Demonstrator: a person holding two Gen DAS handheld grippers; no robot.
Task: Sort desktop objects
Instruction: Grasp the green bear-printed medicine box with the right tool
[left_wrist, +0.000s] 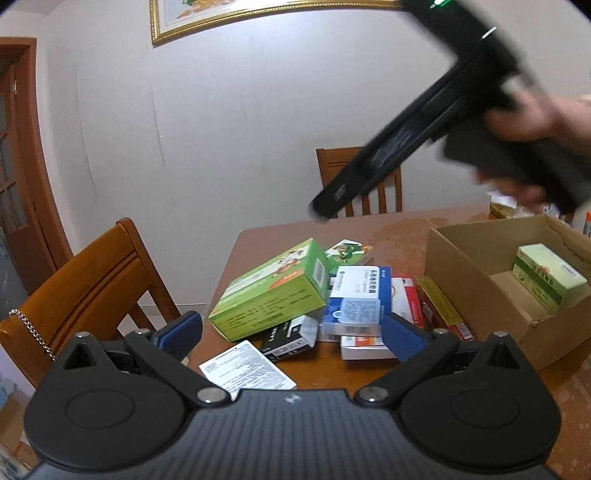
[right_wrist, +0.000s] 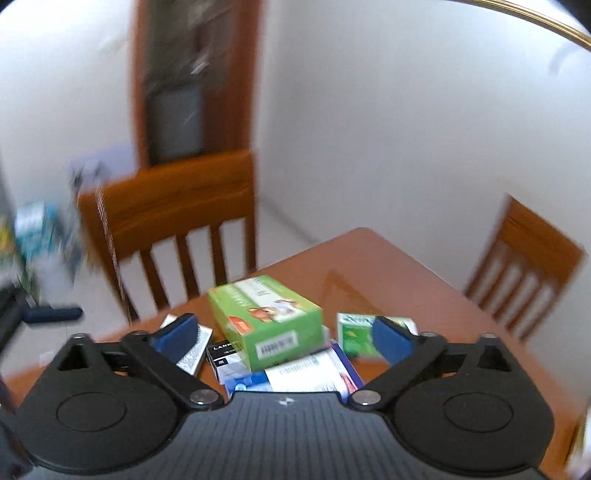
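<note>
Left gripper (left_wrist: 291, 334) fingers spread wide, empty, above near edge of brown wooden table (left_wrist: 399, 229). Right gripper (right_wrist: 282, 338) likewise spread, empty, over box pile; view blurred.

Pile of cartons near table's left edge: large bright-green rectangular cardboard box (left_wrist: 273, 290) tilted on top, barcode on end face, cartoon picture on lid. Blue-and-white carton (left_wrist: 356, 299) touching it on right; black carton (left_wrist: 288, 339) under it. White printed leaflet (left_wrist: 245, 365) flat at near edge.

Open brown cardboard box (left_wrist: 476, 266) at right, pale-green carton (left_wrist: 546, 280) inside.
</note>
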